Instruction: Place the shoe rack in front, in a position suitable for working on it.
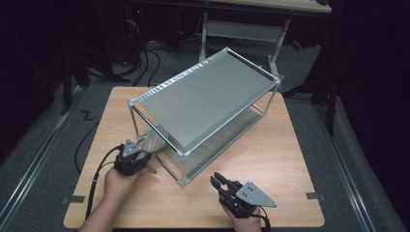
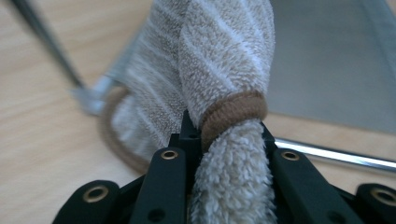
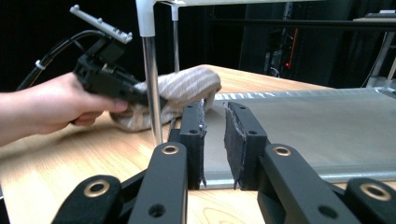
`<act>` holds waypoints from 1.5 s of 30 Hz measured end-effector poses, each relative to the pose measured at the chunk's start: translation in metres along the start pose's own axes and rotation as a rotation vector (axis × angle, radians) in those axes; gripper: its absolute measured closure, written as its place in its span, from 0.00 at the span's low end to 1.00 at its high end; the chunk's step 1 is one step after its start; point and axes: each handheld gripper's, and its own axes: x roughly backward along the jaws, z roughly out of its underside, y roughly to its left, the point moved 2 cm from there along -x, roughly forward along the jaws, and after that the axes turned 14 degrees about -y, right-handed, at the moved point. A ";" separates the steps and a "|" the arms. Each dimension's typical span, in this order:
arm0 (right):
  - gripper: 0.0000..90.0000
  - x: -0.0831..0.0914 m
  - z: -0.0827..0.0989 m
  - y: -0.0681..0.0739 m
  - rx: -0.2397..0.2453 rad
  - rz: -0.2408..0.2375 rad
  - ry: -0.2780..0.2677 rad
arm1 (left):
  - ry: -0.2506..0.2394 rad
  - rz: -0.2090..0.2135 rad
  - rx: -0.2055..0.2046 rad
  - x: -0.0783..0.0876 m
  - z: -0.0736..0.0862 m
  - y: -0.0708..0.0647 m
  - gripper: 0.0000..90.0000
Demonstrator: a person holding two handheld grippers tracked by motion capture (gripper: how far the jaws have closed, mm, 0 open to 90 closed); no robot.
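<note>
On the wooden table (image 1: 270, 159) stands a two-tier metal-framed rack (image 1: 203, 92), and at its near left corner the left tongs (image 1: 139, 155) are clamped on a rolled beige striped towel (image 1: 151, 142). The left gripper view shows what the high view cannot: the towel's (image 2: 224, 60) pale stripes, its brown edging band pinched between the black jaws, and the rack's lower shelf just behind it. The right gripper view shows the towel (image 3: 182, 88) from the side, lying on the table beside the rack's corner post (image 3: 152, 84), which partly covers it. The right tongs (image 1: 217, 181) rest near the table's front edge, nearly together with only a narrow gap, holding nothing. No writing or labels can be read anywhere.
</note>
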 end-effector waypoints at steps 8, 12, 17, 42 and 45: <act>0.86 0.003 0.001 -0.002 -0.006 0.004 0.000 | 0.007 0.161 -0.054 0.007 0.000 -0.055 0.82; 0.86 0.004 0.001 -0.002 -0.003 0.003 0.002 | 0.008 0.239 -0.062 0.011 -0.001 -0.080 0.82; 0.86 0.006 0.000 -0.003 -0.003 0.008 0.002 | 0.006 0.289 -0.058 0.014 -0.001 -0.094 0.81; 0.86 0.012 -0.003 -0.008 0.001 0.022 -0.013 | -0.001 -0.210 -0.016 0.000 0.000 0.047 0.82; 0.86 0.012 -0.003 -0.008 -0.001 0.023 -0.013 | -0.002 -0.237 -0.004 0.000 -0.002 0.055 0.82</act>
